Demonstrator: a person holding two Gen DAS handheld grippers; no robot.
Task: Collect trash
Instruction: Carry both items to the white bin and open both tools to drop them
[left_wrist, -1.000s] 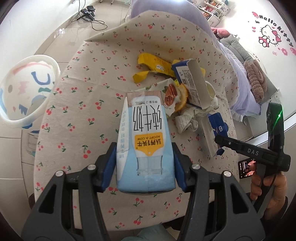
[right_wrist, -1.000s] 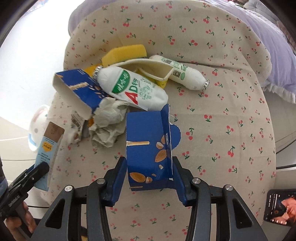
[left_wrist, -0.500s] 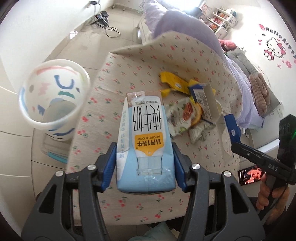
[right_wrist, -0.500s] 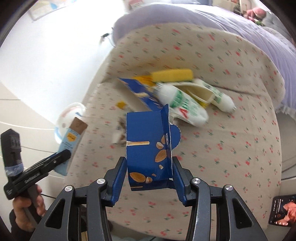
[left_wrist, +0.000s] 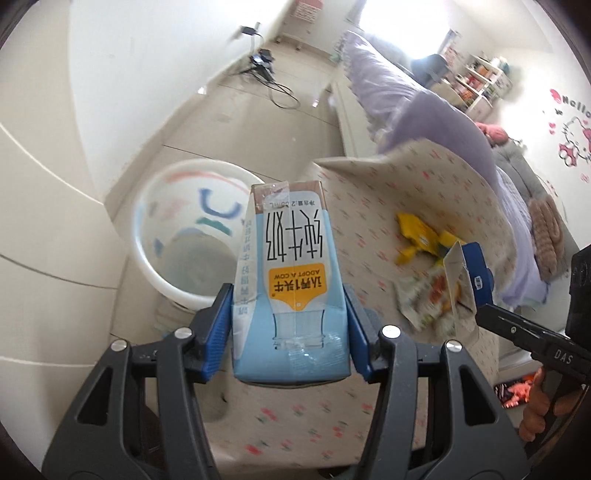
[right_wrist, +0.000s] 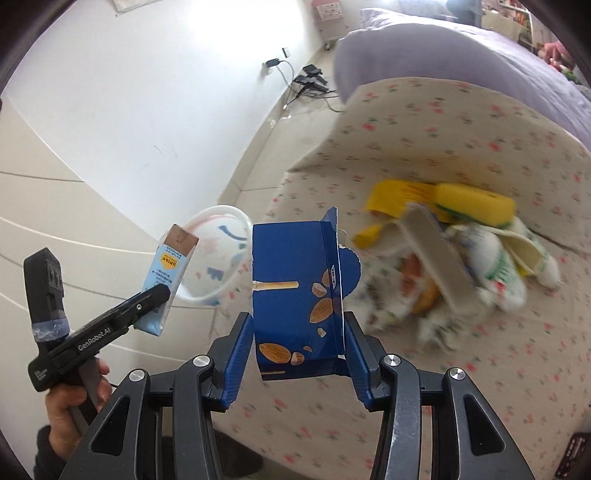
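Left gripper (left_wrist: 290, 334), seen in the left wrist view, was closed on a pale blue milk carton (left_wrist: 288, 284), its blue pads pressing both side panels near the base. Held this way, the carton's sealed end pointed toward the white bin (left_wrist: 177, 236) at 10 o'clock, which suited a drop into the open mouth; the carton did not appear to be over the bin yet. At 3 o'clock the right gripper carried a blue snack box (left_wrist: 476, 273). Remaining trash (left_wrist: 424, 266) lay on a cherry-print cloth (left_wrist: 424, 177); pale floor tiles, cables and a lilac bed (left_wrist: 406, 92) lay beyond.

Right gripper (right_wrist: 299, 350), in the right wrist view, was clamped on the blue snack box across its lower sides, open flap up. At 9 o'clock the left gripper held the milk carton in front of the bin. The trash pile, with a yellow wrapper (right_wrist: 391, 199) and white bottles (right_wrist: 498, 266), sat at 2 o'clock on the cloth. White wall and tiled floor filled the upper left.
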